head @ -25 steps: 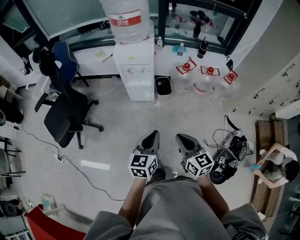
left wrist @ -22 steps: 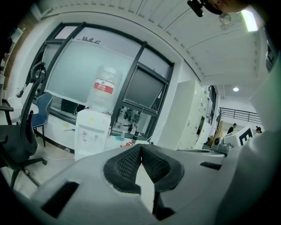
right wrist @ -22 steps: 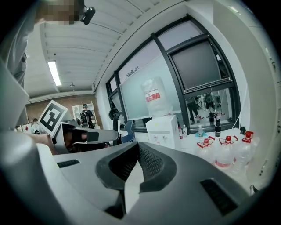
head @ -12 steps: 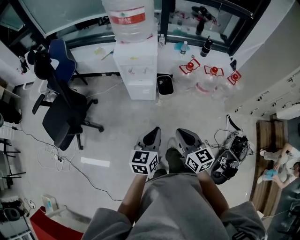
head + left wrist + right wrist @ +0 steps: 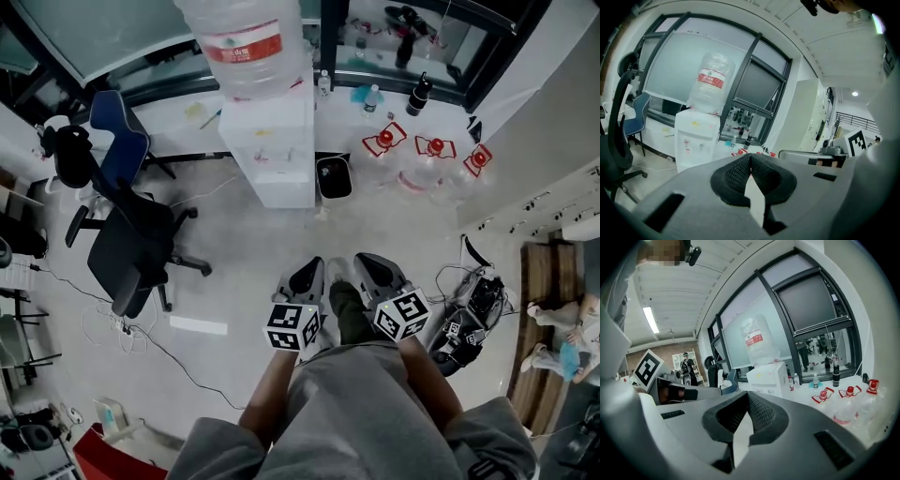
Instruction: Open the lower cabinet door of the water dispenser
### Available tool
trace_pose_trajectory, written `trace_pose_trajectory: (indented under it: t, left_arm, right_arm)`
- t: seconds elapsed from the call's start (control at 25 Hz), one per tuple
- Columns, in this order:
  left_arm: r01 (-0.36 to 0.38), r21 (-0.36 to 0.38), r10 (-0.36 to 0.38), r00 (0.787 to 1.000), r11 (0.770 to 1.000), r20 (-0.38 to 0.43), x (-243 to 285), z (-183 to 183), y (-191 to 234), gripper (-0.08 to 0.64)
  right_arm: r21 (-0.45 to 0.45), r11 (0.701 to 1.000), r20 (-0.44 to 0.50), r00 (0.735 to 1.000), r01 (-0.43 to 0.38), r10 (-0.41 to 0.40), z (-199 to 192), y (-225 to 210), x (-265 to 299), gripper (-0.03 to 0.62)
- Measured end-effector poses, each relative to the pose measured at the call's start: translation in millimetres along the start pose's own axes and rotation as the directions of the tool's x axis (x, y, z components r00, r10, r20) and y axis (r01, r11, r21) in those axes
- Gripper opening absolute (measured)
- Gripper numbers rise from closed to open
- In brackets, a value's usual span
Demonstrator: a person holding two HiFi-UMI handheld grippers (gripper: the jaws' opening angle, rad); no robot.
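Plainly, both claws are pressed together and hold nothing. The left gripper (image 5: 311, 267) and right gripper (image 5: 361, 260) sit low centre. The water dispenser (image 5: 272, 150) stands well apart at top centre, its lower cabinet door (image 5: 283, 190) facing them, slightly nearer the left one.

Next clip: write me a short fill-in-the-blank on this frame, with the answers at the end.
1. The left gripper and the right gripper both have their jaws ____.
2. The bottle on the water dispenser has a ____ label.
3. In the head view, the office chair stands to the dispenser's ____.
4. ____ red-capped jugs stand right of the black bin.
Missing words: shut; red; left; three.
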State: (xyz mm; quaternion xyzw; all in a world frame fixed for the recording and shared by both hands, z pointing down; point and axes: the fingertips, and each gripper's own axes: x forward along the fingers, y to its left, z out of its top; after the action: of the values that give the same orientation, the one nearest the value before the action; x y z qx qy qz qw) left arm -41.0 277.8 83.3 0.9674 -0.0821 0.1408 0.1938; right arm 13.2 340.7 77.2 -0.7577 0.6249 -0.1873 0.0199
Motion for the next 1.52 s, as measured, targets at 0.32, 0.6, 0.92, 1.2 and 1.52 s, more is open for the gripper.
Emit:
trace_pose_trajectory:
  t: [0.32, 0.6, 0.92, 1.2, 1.52]
  left_arm:
    - [-0.016, -0.018, 0.015, 0.999, 1.000, -0.049, 69.1, 9.7, 27.2, 0.011]
    - [-0.068, -0.049, 0.063, 0.993, 0.996, -0.102, 126.6, 14.5, 54.4, 0.011]
    - [-0.098, -0.069, 0.085, 0.980, 0.993, -0.177, 190.9, 16.5, 70.6, 0.011]
    - [-0.149, -0.086, 0.126, 0.965, 0.985, -0.230, 233.8, -0.8, 94.3, 0.011]
    - [-0.208, -0.082, 0.176, 0.940, 0.975, -0.294, 259.2, -33.7, 147.2, 0.011]
  right_arm:
    - [0.027, 1.000, -0.021, 1.000, -0.005, 0.006, 9.9, -56.0, 51.6, 0.011]
    - [0.080, 0.997, -0.048, 0.999, -0.013, 0.016, 8.2, -110.0, 92.6, 0.011]
    - [0.126, 0.992, -0.098, 0.995, -0.021, 0.033, -0.3, -166.1, 133.3, 0.011]
    - [0.092, 0.995, -0.162, 0.985, -0.048, 0.062, -29.7, -195.7, 167.7, 0.011]
    - [0.097, 0.994, -0.184, 0.981, -0.049, 0.066, -62.9, -208.7, 209.4, 0.011]
